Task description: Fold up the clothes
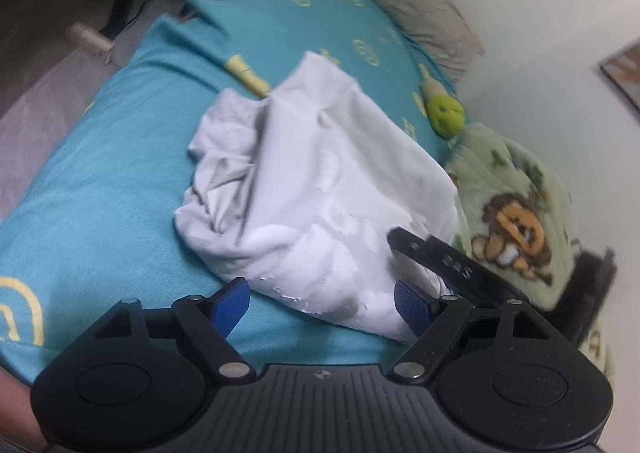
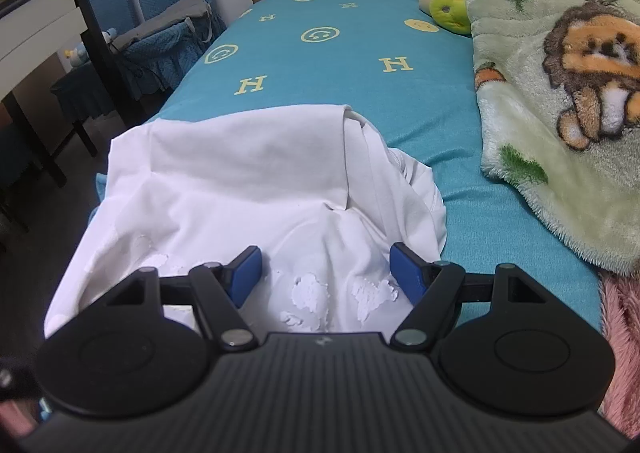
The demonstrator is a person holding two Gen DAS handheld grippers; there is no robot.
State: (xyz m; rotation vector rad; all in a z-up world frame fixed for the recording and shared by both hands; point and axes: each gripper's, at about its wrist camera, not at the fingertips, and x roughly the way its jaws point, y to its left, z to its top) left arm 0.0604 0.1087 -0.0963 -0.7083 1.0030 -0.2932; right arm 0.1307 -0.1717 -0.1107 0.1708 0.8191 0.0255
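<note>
Hovering both grippers, left gripper (image 1: 322, 299) and right gripper (image 2: 326, 269), I keep fingers released over the white shirt (image 2: 256, 173) at frame centre on the bed (image 2: 360, 85).

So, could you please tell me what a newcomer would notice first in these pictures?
A crumpled white cotton garment heaped on the teal bedsheet printed with yellow smileys, just ahead of both open grippers. Then the fluffy green lion-print blanket along the bed's right side, a green plush toy beyond it.

Bed (image 2: 360, 65) clear ahead; fleece blanket (image 2: 560, 113) blocks rt side.
</note>
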